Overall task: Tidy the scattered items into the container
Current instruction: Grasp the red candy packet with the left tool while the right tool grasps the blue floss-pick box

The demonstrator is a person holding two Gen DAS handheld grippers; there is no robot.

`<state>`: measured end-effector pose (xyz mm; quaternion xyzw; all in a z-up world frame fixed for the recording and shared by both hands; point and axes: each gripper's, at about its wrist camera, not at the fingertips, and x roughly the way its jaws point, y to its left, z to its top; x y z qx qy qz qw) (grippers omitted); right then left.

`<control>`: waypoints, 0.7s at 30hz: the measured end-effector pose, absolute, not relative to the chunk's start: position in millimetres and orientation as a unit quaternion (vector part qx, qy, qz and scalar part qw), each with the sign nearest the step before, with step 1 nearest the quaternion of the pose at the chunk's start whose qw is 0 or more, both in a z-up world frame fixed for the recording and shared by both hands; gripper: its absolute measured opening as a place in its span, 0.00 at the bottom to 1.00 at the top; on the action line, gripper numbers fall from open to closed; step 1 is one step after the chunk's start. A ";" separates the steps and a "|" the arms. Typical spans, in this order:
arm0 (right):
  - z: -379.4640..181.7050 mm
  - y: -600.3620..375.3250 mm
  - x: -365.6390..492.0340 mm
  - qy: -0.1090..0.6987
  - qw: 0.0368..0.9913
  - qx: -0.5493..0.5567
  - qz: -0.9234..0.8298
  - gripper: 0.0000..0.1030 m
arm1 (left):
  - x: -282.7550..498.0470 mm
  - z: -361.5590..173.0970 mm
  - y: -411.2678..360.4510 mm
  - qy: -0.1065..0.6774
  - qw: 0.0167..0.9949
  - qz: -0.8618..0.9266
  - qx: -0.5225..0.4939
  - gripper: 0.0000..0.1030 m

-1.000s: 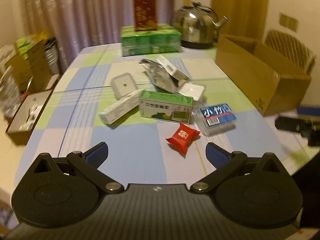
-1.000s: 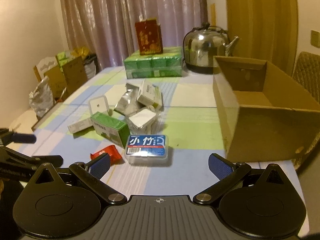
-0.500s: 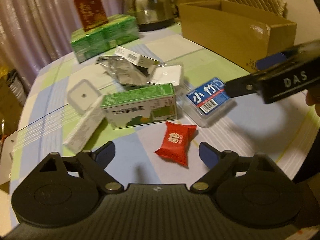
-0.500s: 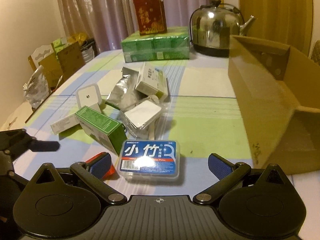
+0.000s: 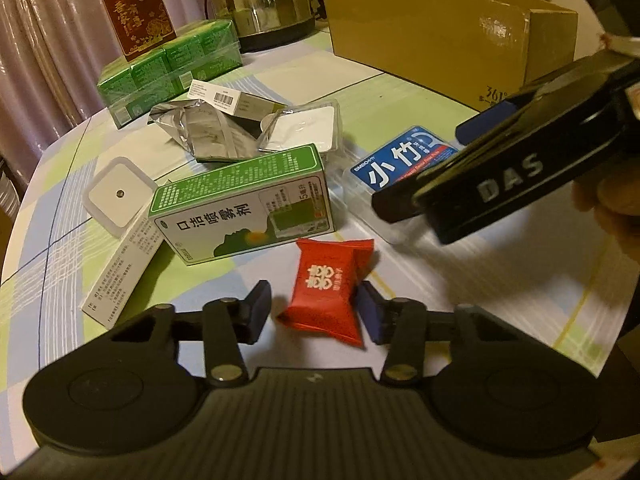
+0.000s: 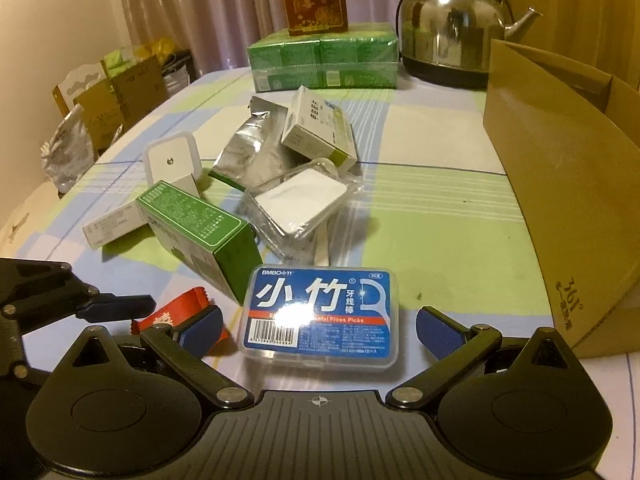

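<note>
**Both grippers down among the clutter, one item between each pair of jaws**

Closing around the red candy packet (image 5: 326, 289), the left gripper (image 5: 312, 312) has its blue pads on either side of the wrapper — the right pad is at the packet's edge, the left pad still stands a little apart from it, so the pinch is not made. The packet lies on the checked tablecloth (image 5: 500, 292), just in front of the green spray box (image 5: 244, 208).

The right gripper (image 6: 320, 326) holds its jaws spread wide, with the clear floss-pick case (image 6: 320, 312) lying flat between them; neither pad touches the case. That case sits just to the right of the green spray box and beside the candy packet.

Behind the green spray box lie a torn foil pouch (image 5: 204, 132), a white tray in clear wrap (image 6: 300, 200) and a small white-and-green carton (image 6: 320, 128). A white square lidded tub (image 5: 118, 196) and a long white box (image 5: 124, 272) lie to its left, the long box touching it.

The cardboard box (image 6: 560, 184) — the container — stands open-topped well to the right of the green spray box. A steel kettle (image 6: 452, 28) and a wrapped green pack (image 6: 324, 60) stand beyond it all.
</note>
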<state>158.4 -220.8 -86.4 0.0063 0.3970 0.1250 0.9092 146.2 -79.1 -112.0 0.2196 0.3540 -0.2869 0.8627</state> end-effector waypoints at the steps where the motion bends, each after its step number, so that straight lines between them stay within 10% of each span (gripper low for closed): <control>1: -87.5 -219.6 159.5 0.398 0.909 0.005 0.125 0.98 | 146.2 -112.0 -79.1 0.353 0.862 -0.289 0.221 0.38; 5: -91.1 -216.5 161.5 0.401 0.908 -0.003 0.122 0.84 | 146.6 -111.9 -79.5 0.351 0.861 -0.293 0.224 0.36; 21: -90.5 -220.5 155.0 0.398 0.911 -0.007 0.111 0.82 | 155.2 -111.3 -84.7 0.372 0.856 -0.302 0.196 0.28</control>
